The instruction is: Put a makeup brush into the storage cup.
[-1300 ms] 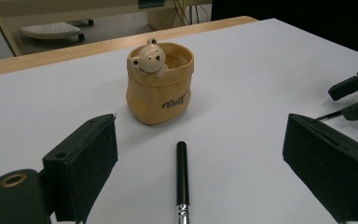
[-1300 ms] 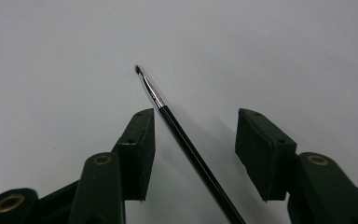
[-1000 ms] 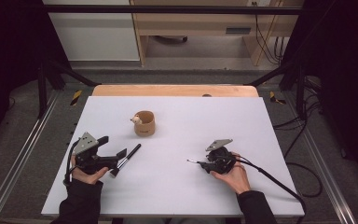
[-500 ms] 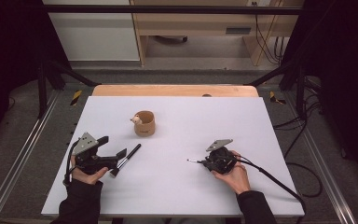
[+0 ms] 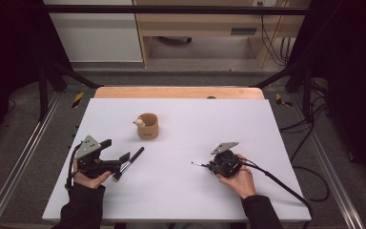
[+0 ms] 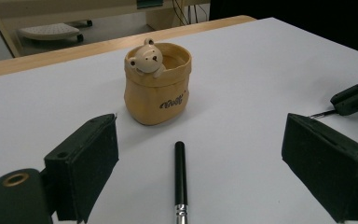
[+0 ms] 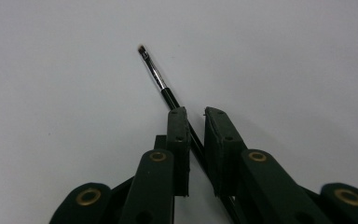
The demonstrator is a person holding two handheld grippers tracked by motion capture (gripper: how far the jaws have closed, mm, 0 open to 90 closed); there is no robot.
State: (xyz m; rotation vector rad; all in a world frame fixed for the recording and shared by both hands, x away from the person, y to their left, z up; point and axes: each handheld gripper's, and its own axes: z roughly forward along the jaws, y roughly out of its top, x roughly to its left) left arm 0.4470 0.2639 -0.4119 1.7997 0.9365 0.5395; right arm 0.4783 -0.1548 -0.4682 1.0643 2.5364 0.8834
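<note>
1. Brushes are the work in hand: a thin brush (image 7: 161,86) is pinched between the jaws of the right tool (image 7: 195,122), which have just been closing on its handle; its bristle end sticks out ahead of the jaws, low over the white worktop (image 5: 267,124).
2. A thicker brush (image 6: 181,179) lies flat on the worktop between the wide-apart jaws of the left tool (image 6: 200,154); neither pad touches it.
3. Its long axis runs straight ahead of the left tool, handle end pointing toward the bear cup (image 6: 158,84), which stands upright just beyond it.
4. The cup is judged the likely goal for both brushes. It lies up and to the left of the right tool (image 5: 208,166) in the high view, well apart, and nearer the left tool (image 5: 122,164).
5. The left gripper view shows the gap between pads and thick brush, and the cup's open mouth with the bear at its rim; the high view cannot settle these.
6. The right gripper view shows the grip on the thin handle; the high view gives the layout of both hands and the cup (image 5: 147,127).
</note>
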